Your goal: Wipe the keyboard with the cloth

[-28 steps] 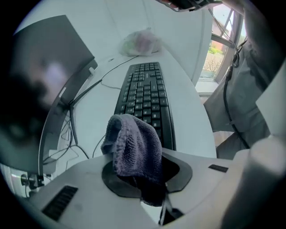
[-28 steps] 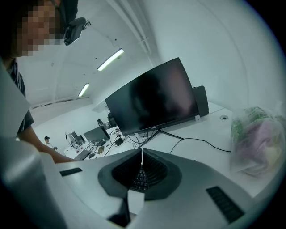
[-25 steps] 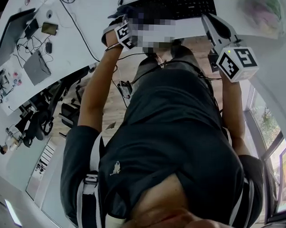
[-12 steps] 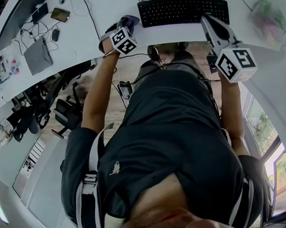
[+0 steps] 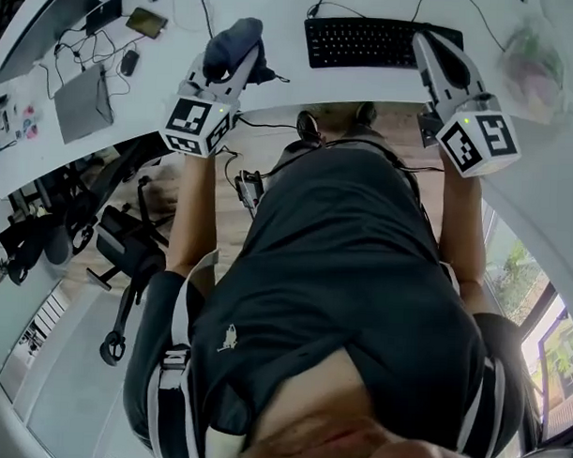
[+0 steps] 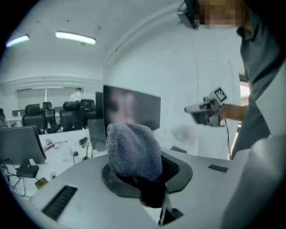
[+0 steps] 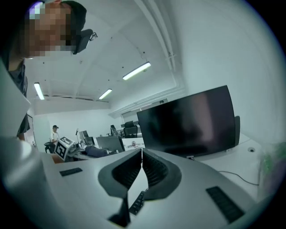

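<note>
Upper centre of the head view: the left tongs pinch a bunched knitted cloth over the worktop, left of the keyboard. Likely soft and light, it seems best gripped by its gathered fold. The right tongs are pressed together, empty.

one keyboard, one cloth

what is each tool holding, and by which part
Left tool: shut on the cloth, gripped by its bunched lower end, the rest bulging past the jaws. Right tool: shut, holding nothing.
</note>
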